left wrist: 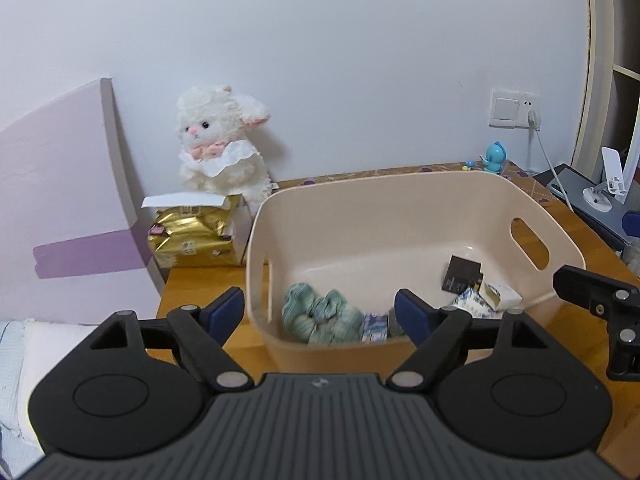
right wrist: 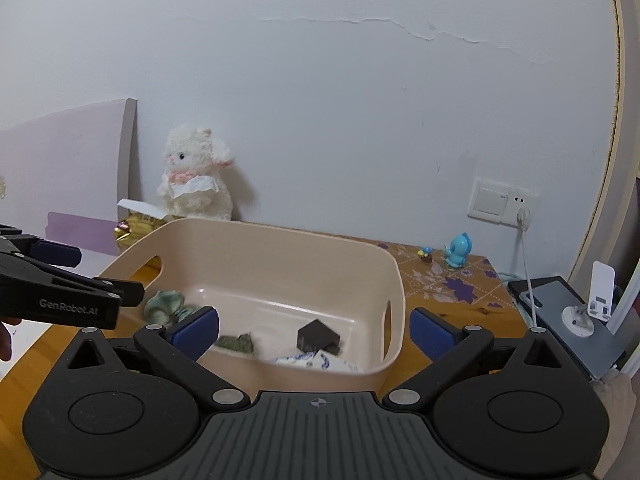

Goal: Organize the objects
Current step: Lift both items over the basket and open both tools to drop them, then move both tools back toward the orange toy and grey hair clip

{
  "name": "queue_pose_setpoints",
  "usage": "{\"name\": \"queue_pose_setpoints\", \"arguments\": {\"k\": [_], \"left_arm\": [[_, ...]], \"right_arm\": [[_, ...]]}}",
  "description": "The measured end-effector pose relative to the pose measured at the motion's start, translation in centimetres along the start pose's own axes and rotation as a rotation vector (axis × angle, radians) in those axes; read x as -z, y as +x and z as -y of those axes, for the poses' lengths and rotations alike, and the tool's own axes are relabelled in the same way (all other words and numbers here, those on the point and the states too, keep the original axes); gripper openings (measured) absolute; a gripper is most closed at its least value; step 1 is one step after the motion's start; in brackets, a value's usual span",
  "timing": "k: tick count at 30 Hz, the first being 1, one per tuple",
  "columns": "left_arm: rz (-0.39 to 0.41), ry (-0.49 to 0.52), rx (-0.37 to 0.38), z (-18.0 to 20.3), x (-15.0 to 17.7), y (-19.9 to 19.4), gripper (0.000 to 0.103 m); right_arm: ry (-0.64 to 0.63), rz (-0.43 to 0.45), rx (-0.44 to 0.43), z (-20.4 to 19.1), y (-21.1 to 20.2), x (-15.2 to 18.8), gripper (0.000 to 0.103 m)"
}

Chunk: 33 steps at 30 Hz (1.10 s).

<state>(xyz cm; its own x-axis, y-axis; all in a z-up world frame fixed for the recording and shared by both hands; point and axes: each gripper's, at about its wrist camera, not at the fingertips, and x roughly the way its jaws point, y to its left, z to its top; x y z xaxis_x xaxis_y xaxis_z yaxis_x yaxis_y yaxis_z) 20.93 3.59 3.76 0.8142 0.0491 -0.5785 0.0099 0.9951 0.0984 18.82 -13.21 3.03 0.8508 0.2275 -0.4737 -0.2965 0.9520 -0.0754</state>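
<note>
Basket (left wrist: 400, 200) sits just ahead of both my tongs, holding green cloth (left wrist: 320, 316) and packets. Left gripper (left wrist: 320, 312) and right gripper (right wrist: 316, 328) gape empty; I advise approaching its side handles level.

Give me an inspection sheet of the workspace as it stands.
Surface: wooden table, patterned mat at back.
Job's things: beige bin holds green cloth, black card, small white boxes.
Clutter: plush lamb, gold packet, blue figurine.
Grippers: left gripper and right gripper, jaws open, empty.
Cables: white cable plugged into wall socket.
Surroundings: white wall, phone stand.
</note>
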Motion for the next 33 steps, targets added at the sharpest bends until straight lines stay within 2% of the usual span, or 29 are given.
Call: {"name": "queue_pose_setpoints", "arguments": {"k": [6,14,23,33], "left_arm": [[-0.020,0.007,-0.006,-0.4,2.5,-1.7,0.085],[-0.083,0.027,0.003,0.1,6.0,-1.5,0.085],[-0.160,0.041,0.029,0.4,8.6,0.2,0.085],[-0.231,0.034,0.062,0.1,9.6,4.1,0.085]], "right_arm": [[-0.014,-0.031,-0.010,-0.7,-1.8,1.9,0.103],[0.002,-0.102,-0.032,-0.7,-1.9,4.7,0.103],[0.003,-0.220,-0.053,-1.5,0.3,7.7,0.103],[-0.037,-0.343,-0.076,-3.5,4.4,9.9,0.103]]}}
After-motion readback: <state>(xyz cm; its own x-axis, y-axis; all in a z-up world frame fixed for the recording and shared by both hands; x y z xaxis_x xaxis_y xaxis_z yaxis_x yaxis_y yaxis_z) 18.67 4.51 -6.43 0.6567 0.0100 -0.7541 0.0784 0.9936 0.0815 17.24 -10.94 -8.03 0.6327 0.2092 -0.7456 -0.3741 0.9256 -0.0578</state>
